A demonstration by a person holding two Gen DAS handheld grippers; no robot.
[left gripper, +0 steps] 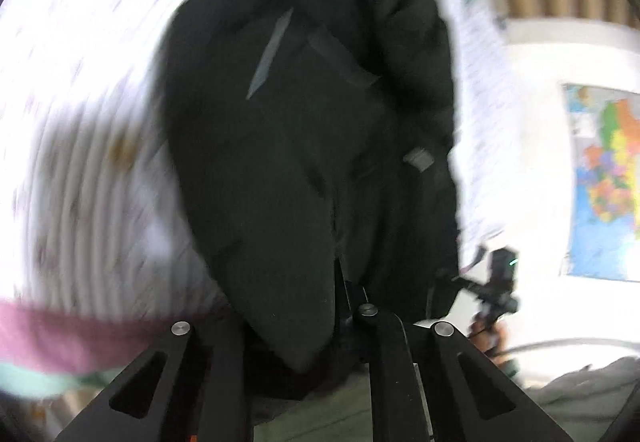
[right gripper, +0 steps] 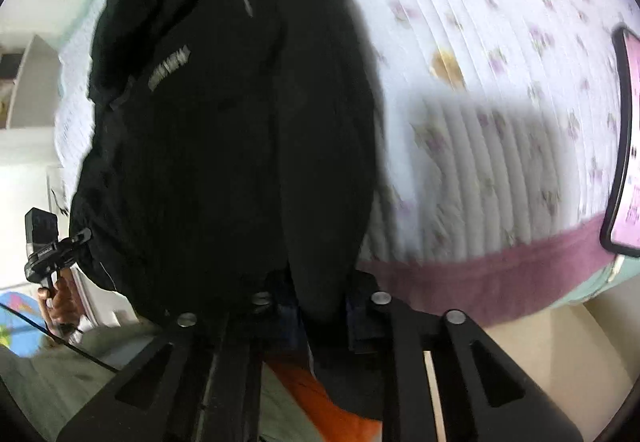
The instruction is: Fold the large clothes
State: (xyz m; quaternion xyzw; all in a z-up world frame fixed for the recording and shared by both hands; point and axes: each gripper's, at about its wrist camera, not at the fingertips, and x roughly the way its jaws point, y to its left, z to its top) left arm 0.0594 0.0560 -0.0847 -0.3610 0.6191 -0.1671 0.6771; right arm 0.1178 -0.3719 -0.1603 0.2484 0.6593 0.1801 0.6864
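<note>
Item: one black jacket (left gripper: 304, 146), padded, with grey zip pulls and a small grey label, spread over a floral quilt (left gripper: 80, 122) on a bed; the quilt carries a mauve border (right gripper: 500, 282) at the near edge. Position: in the left wrist view the jacket fills the centre from 12 o'clock down to 6 o'clock, its near hem running straight into the left gripper (left gripper: 344, 306); in the right wrist view it fills centre-left, its hem reaching the right gripper (right gripper: 316, 306) at 6 o'clock. Grip: both sets of jaws are closed tight, each pinching a fold of the hem, with cloth bulging over the fingers. Likely reason: two corners of the near edge are taken at once so the garment can be lifted and doubled over evenly, which suits a first fold. Other gripper and the hand (right gripper: 60, 302) carrying it show at 8 o'clock in the right view. Sundries: a phone (right gripper: 628, 146) at 3 o'clock on the quilt; a coloured map (left gripper: 608, 178) on the wall at 3 o'clock, left view.
</note>
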